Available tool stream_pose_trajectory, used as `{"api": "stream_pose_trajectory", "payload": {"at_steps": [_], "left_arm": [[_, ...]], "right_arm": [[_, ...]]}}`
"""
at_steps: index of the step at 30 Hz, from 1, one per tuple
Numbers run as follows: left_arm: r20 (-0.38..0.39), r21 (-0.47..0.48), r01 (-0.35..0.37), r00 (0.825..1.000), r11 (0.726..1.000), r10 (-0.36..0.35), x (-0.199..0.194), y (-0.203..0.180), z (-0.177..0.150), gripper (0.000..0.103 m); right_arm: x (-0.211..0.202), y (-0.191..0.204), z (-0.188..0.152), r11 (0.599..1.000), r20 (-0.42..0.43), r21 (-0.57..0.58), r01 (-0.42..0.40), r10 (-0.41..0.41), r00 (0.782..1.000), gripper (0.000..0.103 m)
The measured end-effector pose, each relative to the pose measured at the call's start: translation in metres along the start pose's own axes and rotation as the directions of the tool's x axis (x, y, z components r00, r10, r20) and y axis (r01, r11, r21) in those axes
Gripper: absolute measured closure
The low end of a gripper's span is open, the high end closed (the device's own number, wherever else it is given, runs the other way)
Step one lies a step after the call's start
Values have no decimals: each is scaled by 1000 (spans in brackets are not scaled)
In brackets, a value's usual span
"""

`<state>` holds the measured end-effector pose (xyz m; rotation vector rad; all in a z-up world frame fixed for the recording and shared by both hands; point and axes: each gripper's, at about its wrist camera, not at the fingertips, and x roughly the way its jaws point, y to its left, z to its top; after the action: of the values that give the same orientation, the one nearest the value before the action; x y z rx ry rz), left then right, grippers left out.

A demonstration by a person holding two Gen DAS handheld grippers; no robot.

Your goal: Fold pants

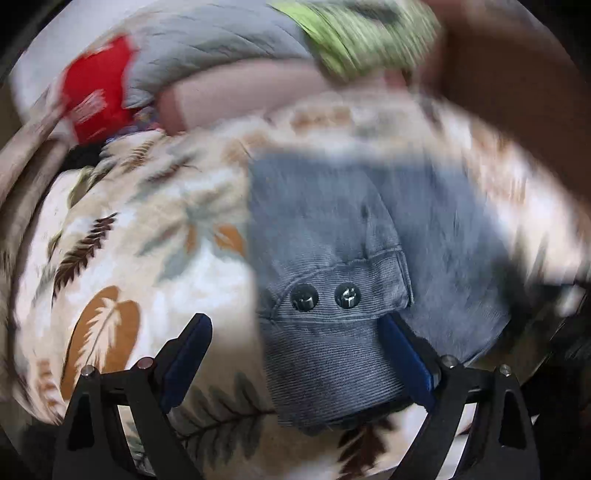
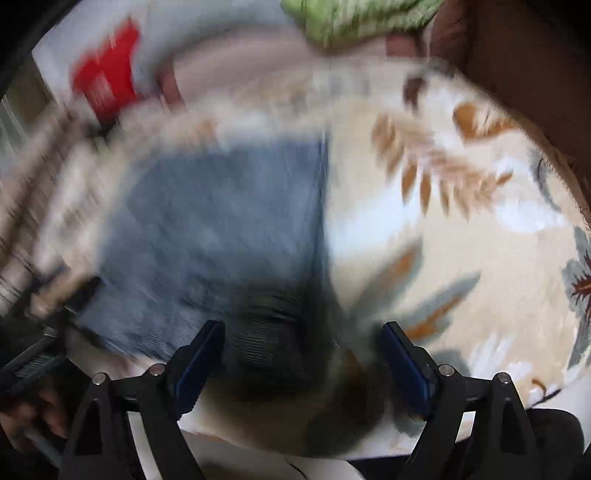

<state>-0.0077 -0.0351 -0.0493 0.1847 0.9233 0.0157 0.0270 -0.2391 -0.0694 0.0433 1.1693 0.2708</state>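
Your left gripper and right gripper both hang spread wide, grasping nothing, over the blue pants lying on the leaf-print blanket; close carelessly and you risk pinching fuzzy blanket along with the waistband, dragging both

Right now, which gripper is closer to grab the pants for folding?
Probably the left gripper: its open jaws already straddle the waistband corner of the pants. The right gripper is open too.

leaf-print blanket | grey quilt | red item | green cloth
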Motion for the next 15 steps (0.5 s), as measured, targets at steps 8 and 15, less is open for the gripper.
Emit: {"api": "stream_pose_trajectory", "payload": {"at_steps": [8, 15], "left_arm": [[148, -126, 96, 986, 987, -77, -39, 35, 12, 10], [110, -332, 292, 956, 897, -271, -29, 86, 8, 10]], "right_arm": [[-51, -33, 3, 989, 158, 124, -82, 62, 985, 13], [-53, -63, 13, 898, 144, 267, -351, 323, 936, 13]]}}
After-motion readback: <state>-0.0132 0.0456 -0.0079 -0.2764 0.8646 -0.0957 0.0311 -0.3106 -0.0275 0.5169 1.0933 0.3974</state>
